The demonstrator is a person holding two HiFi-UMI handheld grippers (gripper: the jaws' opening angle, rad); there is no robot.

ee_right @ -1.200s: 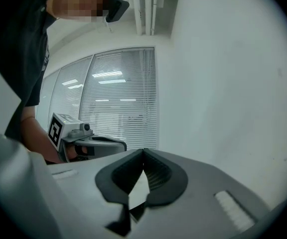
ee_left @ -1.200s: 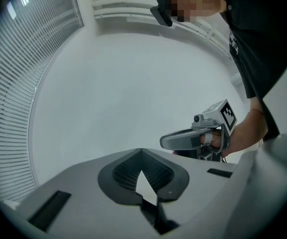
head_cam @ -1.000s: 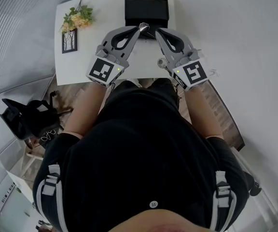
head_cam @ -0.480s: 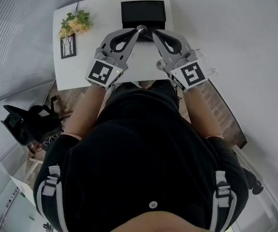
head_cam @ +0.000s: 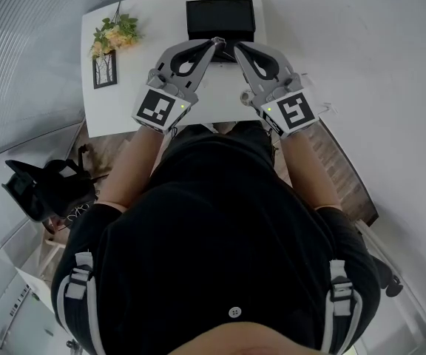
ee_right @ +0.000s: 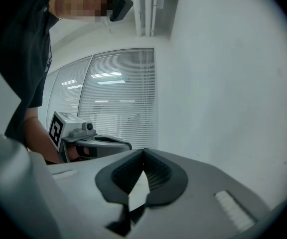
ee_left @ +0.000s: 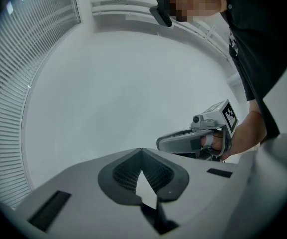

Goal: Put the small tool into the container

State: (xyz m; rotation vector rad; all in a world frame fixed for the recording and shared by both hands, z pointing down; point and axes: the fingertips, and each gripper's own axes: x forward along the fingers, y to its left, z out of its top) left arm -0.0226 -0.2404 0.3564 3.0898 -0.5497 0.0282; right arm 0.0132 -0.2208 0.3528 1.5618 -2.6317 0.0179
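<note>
Both pairs of jaws are clenched tip to tip with nothing between them; the left gripper [ee_left: 141, 153] and right gripper [ee_right: 143, 152] hover close together over the white bench [head_cam: 117, 102]. A small silvery piece [head_cam: 247, 95] on the bench just beside the right gripper may be the tool. It is too small to tell its long axis or heading. It likely handles light, stiff and slippery, so a mid-length grasp suits. The black rectangular container [head_cam: 220, 17] sits at the far edge.

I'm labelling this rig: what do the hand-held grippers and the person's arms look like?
Both the left hand-held gripper and the right hand-held gripper are grey tapered shells with teardrop cut-outs, dark ribbed pads and a white cube of black square markers. The person wears a black short-sleeved top.
</note>
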